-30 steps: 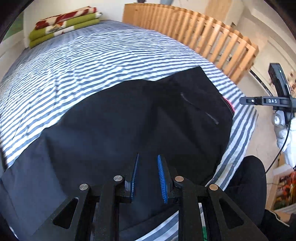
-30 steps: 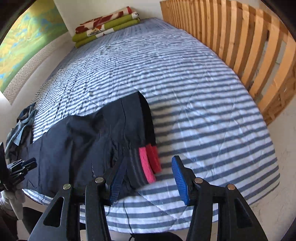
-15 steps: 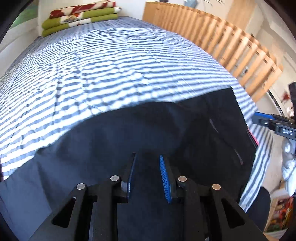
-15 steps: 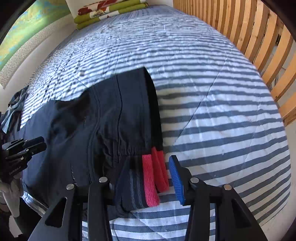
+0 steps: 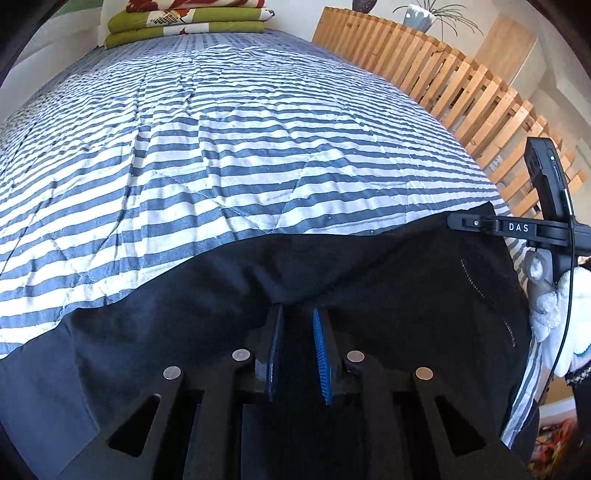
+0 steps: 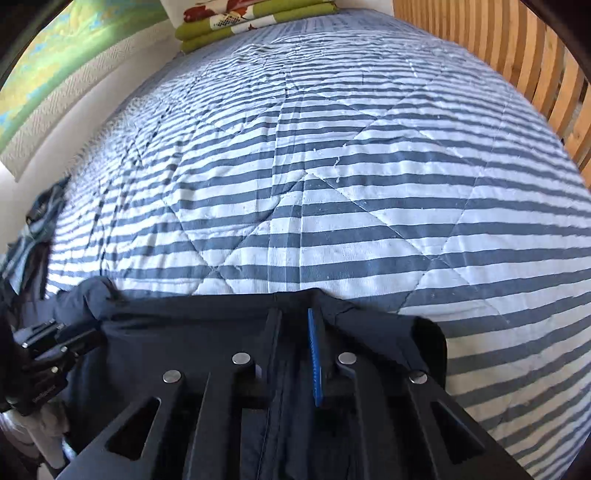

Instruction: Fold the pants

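The right gripper (image 6: 295,317) had just closed, its jaws pinched on the far edge of the black pants (image 6: 207,332), while the left gripper (image 5: 297,314), jaws narrowed with dark cloth bunched between its pads, worked the same garment. The pants lay along the near edge of a blue-and-white striped quilt (image 6: 332,177), beside a slatted wooden rail (image 5: 461,85).

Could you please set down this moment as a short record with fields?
surface: striped quilt on a bed
garment: dark pants lying along the near edge
left tongs: narrow gap, pants fabric between the pads, jaws have just been closing
right tongs: shut on pants, jaws have just been closing
far end: folded blankets
right of bed: wooden slats
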Demonstrator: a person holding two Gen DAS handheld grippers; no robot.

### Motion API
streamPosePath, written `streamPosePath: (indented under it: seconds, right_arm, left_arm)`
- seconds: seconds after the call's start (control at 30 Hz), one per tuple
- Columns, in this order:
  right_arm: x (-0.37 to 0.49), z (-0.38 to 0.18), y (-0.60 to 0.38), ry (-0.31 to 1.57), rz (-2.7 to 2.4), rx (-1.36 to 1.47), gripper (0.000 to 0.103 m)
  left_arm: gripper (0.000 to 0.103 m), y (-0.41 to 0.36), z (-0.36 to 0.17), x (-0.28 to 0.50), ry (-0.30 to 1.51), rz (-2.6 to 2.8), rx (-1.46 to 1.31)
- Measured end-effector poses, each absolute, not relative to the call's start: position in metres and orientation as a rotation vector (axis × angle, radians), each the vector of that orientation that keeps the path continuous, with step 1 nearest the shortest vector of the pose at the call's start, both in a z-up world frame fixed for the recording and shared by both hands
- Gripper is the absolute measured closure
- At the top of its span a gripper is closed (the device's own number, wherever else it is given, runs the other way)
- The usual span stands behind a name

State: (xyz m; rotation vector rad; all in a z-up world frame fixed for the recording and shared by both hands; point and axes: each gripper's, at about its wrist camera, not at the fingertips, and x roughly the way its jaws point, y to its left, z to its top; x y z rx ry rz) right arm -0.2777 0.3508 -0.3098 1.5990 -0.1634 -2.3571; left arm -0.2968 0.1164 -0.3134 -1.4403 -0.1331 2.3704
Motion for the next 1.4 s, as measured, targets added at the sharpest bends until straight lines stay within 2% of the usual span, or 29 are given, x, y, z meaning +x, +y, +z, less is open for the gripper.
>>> streamPosePath:
  seconds: [0.03,0.1,0.2,0.27,0.4,0.57,0.63,0.73,0.9,1.07,1.23,1.27,1.3,1.33,1.37,1.4]
  right_arm:
    - [-0.277,-0.307,0.351,-0.136,-2.36,1.595,0.1]
    - [-0.271,-0.301,0.352,-0.108,-2.371,1.585,0.099]
    - [-0.253,-0.281,0.349,-0.079,-2.392,1.538,0.088]
    - [-0.235,-0.267,0.339,-0.034,-2.392,1.488,0.081]
    - [-0.19,-0.257,0.306,0.029,-2.307,1.435,0.079]
    - [-0.153,-0.281,0.258,0.235,-2.249,1.457,0.073]
    - [-0.153,-0.299,0.253,0.288,-2.262,1.513,0.073]
    - [-0.158,-0.307,0.253,0.327,-2.32,1.551,0.073]
    - [-0.14,-0.268,0.223,0.237,-2.309,1.474,0.073]
    - [-0.103,-0.255,0.129,0.367,-2.153,1.367,0.073]
    - [-0.088,-0.286,0.057,0.478,-2.026,1.391,0.073]
    - [-0.088,-0.295,0.048,0.506,-2.015,1.414,0.073]
    - [-0.089,-0.306,0.043,0.531,-2.009,1.44,0.072]
    - [-0.088,-0.313,0.038,0.544,-2.01,1.454,0.071]
    - [-0.088,-0.311,0.037,0.537,-2.023,1.433,0.069]
    - [-0.089,-0.311,0.034,0.551,-2.013,1.45,0.069]
  left_arm:
    - [0.083,0.112,-0.308,-0.295,-0.136,2.383,-1.443]
    - [0.077,0.1,-0.294,-0.29,-0.155,2.416,-1.429]
    - [0.062,0.066,-0.268,-0.267,-0.183,2.501,-1.398]
    - [0.061,0.035,-0.255,-0.247,-0.217,2.566,-1.399]
    - [0.06,-0.043,-0.245,-0.194,-0.314,2.706,-1.469]
    - [0.056,-0.139,-0.251,-0.127,-0.472,2.861,-1.592]
    - [0.056,-0.175,-0.255,-0.103,-0.578,2.885,-1.621]
    - [0.049,-0.216,-0.264,-0.079,-0.772,2.852,-1.626]
    - [0.045,-0.242,-0.287,-0.069,-0.838,2.84,-1.647]
    - [0.045,-0.251,-0.309,-0.068,-0.861,2.768,-1.658]
    - [0.045,-0.246,-0.32,-0.07,-0.912,2.734,-1.635]
    - [0.045,-0.245,-0.321,-0.072,-0.903,2.728,-1.626]
    - [0.051,-0.243,-0.321,-0.075,-0.895,2.716,-1.615]
    - [0.061,-0.24,-0.322,-0.078,-0.896,2.697,-1.605]
    - [0.081,-0.237,-0.323,-0.08,-0.89,2.694,-1.61]
    - [0.084,-0.235,-0.323,-0.079,-0.875,2.721,-1.609]
